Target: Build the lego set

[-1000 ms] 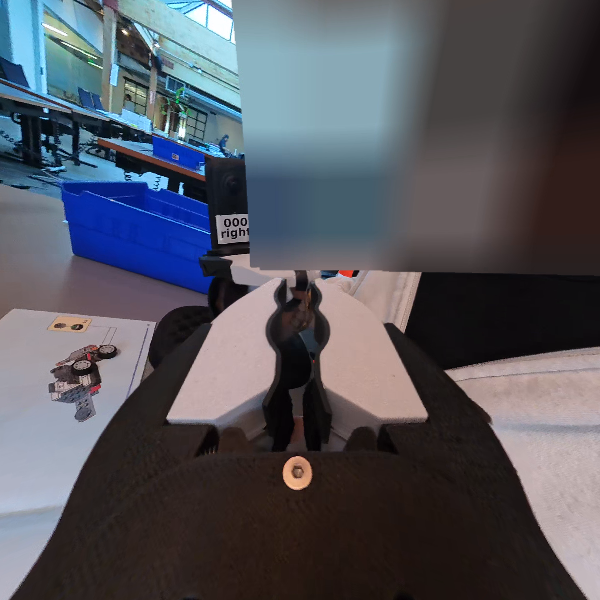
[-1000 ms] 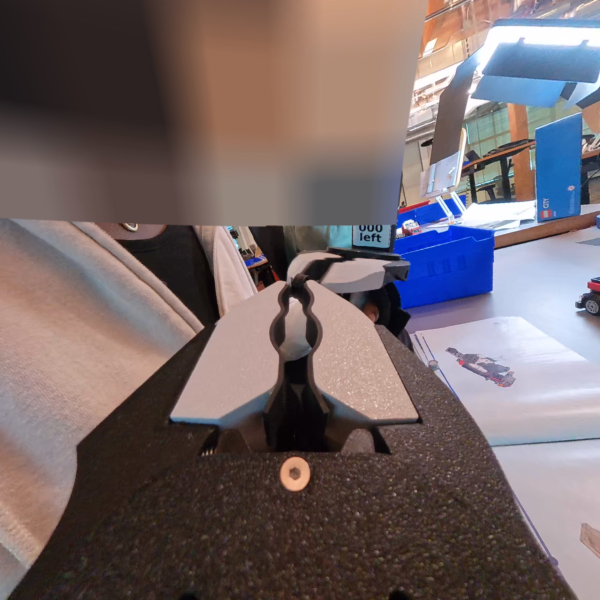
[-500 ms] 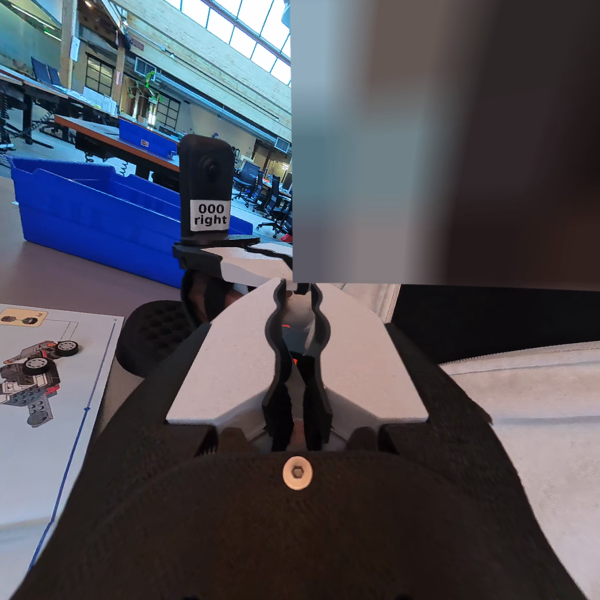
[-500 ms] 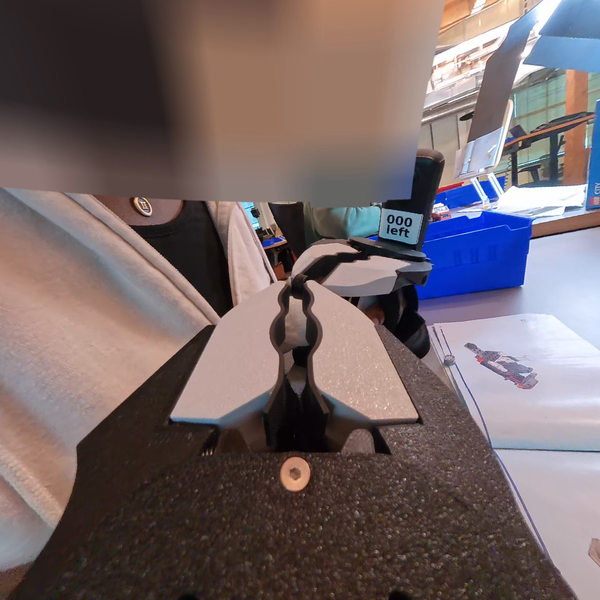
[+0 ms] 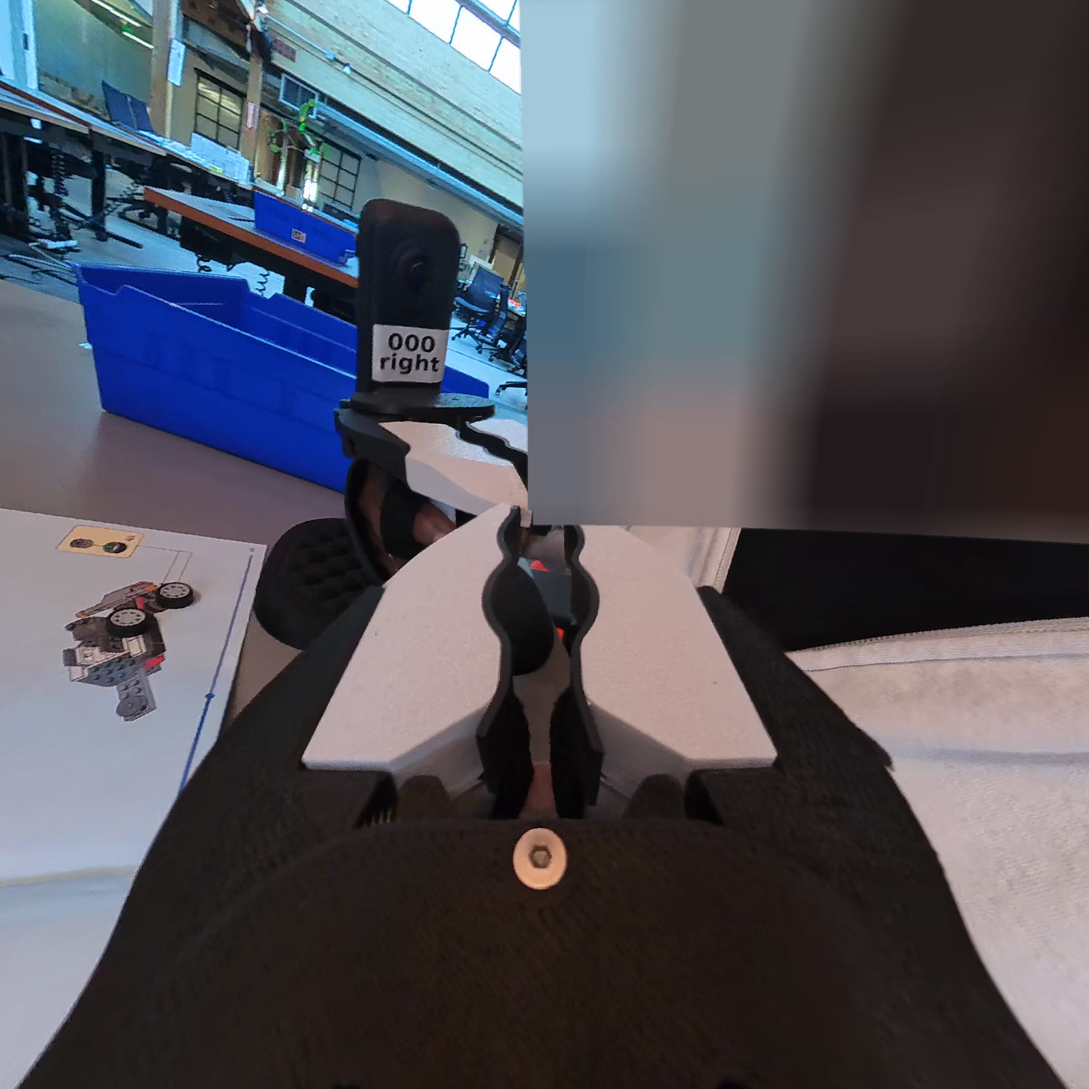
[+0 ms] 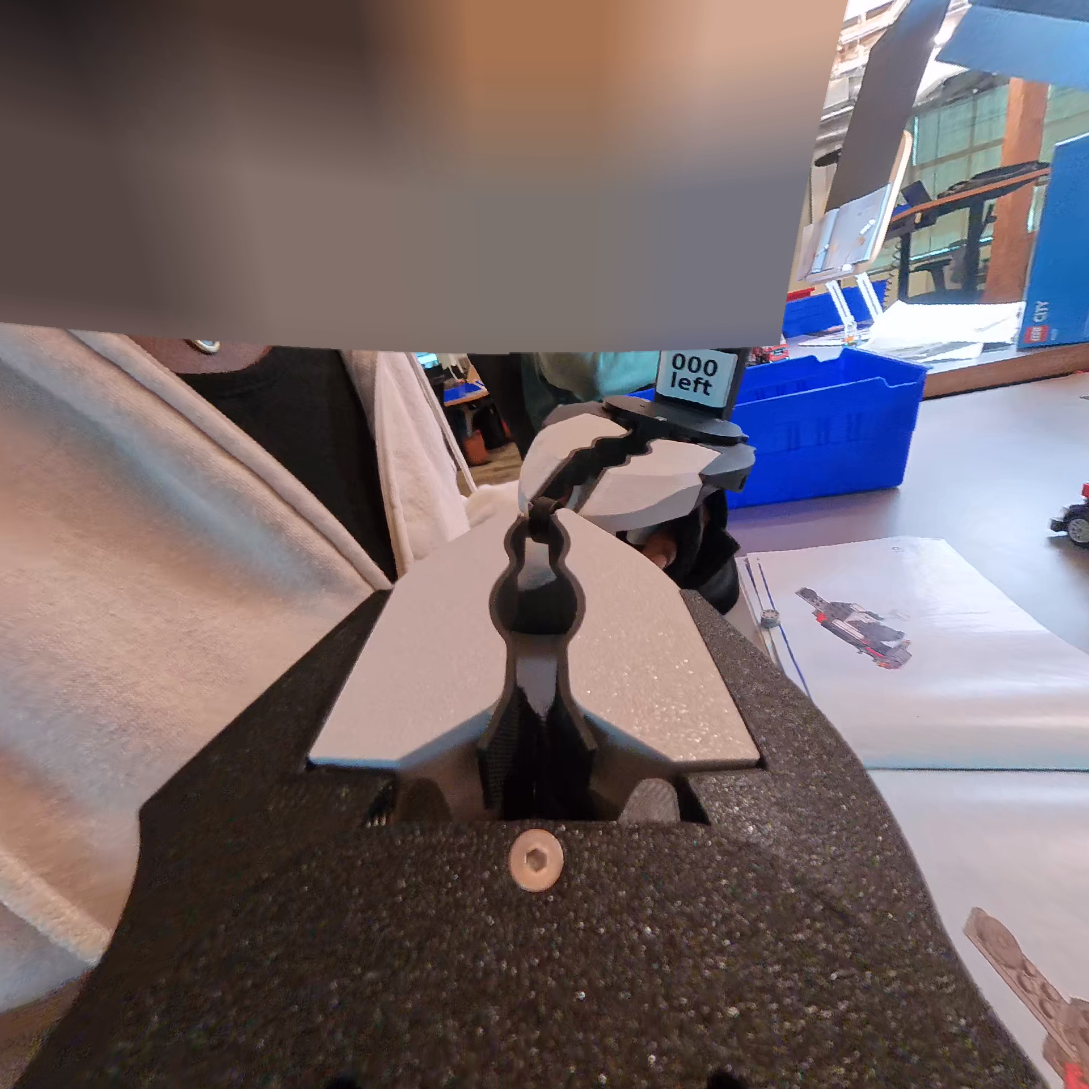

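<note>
My left gripper (image 5: 542,524) is shut on a small dark grey and red lego part (image 5: 551,589), seen only through the gap between its fingers. My right gripper (image 6: 539,518) is shut on a small black lego piece (image 6: 537,526) at its very tips. The two grippers meet tip to tip in front of a person's torso. The right gripper (image 5: 448,454) shows beyond the left one's fingers, and the left gripper (image 6: 613,477) shows beyond the right one's. How the two parts join is hidden.
An open instruction booklet (image 5: 106,648) (image 6: 913,648) lies on the grey table with a small round piece (image 6: 769,617) on it. A blue bin (image 5: 206,365) (image 6: 825,424) stands behind. A lego car (image 6: 1075,524) sits far right and a brown plate (image 6: 1025,990) at the near right. The grippers are tip to tip, or close to it.
Both grippers stay shut and tip to tip. They have shifted and tilted a little, so the right gripper's camera post now shows fully in the left wrist view.
</note>
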A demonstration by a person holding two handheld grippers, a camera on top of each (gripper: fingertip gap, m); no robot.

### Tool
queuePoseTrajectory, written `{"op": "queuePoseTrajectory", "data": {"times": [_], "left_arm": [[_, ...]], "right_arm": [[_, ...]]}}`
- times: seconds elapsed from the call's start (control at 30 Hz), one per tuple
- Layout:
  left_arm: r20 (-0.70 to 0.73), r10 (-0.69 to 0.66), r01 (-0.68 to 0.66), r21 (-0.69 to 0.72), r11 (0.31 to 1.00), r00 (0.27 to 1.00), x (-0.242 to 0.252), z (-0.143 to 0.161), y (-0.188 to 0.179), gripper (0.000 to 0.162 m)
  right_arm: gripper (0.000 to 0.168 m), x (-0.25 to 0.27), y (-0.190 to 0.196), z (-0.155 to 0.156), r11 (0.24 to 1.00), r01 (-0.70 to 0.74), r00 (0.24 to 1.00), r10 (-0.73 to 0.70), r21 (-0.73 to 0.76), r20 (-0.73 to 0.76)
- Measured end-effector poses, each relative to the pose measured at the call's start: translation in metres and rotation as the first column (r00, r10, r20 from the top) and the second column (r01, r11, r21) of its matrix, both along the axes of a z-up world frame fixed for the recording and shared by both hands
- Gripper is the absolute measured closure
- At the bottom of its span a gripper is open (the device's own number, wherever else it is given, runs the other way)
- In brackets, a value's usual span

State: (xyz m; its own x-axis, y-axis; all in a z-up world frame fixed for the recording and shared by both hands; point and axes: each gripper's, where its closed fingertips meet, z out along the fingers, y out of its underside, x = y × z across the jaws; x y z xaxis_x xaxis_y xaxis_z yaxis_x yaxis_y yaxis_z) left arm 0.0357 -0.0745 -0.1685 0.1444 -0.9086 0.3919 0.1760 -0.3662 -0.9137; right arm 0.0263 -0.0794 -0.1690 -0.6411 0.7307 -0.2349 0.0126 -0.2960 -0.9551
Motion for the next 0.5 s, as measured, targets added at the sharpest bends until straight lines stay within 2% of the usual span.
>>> {"op": "queuePoseTrajectory", "data": {"times": [0.37,0.5], "left_arm": [[-0.060,0.093,-0.089,0.058,0.994,0.994,0.000,-0.009,0.007,0.155],[-0.092,0.183,-0.174,0.098,0.980,0.979,-0.002,-0.013,0.012,0.157]], "right_arm": [[0.162,0.000,0.008,-0.008,0.997,0.046,0.997,-0.049,0.065,0.053],[0.161,-0.002,0.013,-0.012,0.993,0.088,0.993,-0.094,0.078,0.073]]}}
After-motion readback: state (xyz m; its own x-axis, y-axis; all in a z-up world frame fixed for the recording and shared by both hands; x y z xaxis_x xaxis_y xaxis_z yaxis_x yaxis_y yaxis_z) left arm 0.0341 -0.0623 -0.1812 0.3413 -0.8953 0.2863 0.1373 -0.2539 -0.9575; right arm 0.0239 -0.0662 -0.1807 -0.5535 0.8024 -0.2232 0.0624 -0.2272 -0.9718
